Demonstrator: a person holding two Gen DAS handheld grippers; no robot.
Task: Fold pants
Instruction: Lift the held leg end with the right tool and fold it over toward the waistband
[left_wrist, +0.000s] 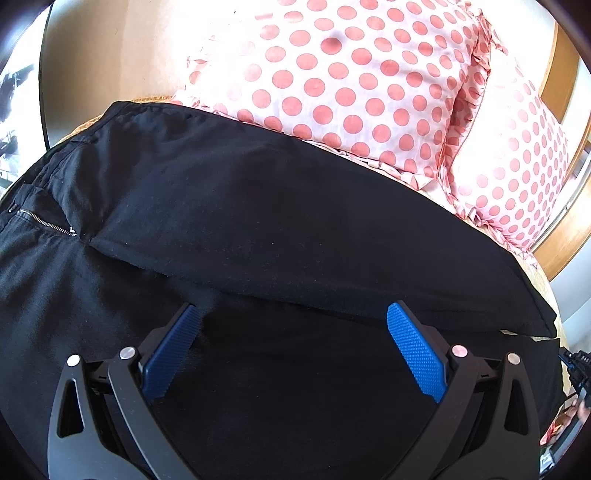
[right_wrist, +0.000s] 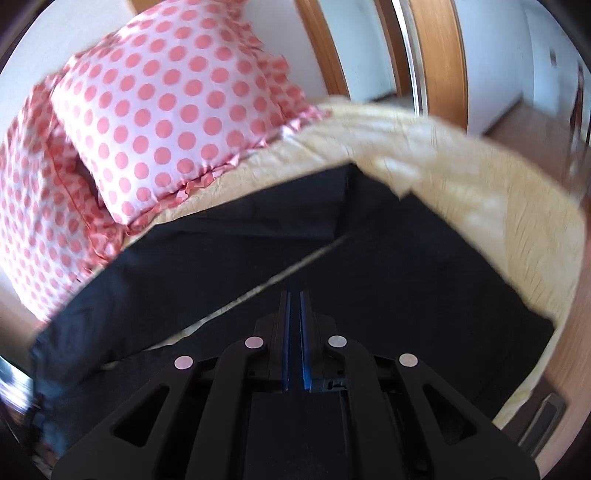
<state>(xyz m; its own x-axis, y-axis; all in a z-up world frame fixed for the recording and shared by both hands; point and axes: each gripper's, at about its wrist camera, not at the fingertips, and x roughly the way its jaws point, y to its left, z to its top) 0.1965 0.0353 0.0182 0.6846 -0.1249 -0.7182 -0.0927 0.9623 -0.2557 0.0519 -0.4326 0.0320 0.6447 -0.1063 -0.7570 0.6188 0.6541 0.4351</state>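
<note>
Black pants (left_wrist: 258, 221) are lying spread across the bed, beside the dotted pillows (left_wrist: 351, 74). The left gripper (left_wrist: 293, 314) is hovering over them, released wide and empty. The right gripper (right_wrist: 295, 295) is pointing down at the pants, clenched with nothing visibly between its pads.

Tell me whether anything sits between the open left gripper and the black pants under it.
Nothing visible does. The left gripper hangs open right over the black pants, with only dark cloth between its blue fingers. The dotted pillows lie beyond the far edge of the pants, out of the way.
</note>
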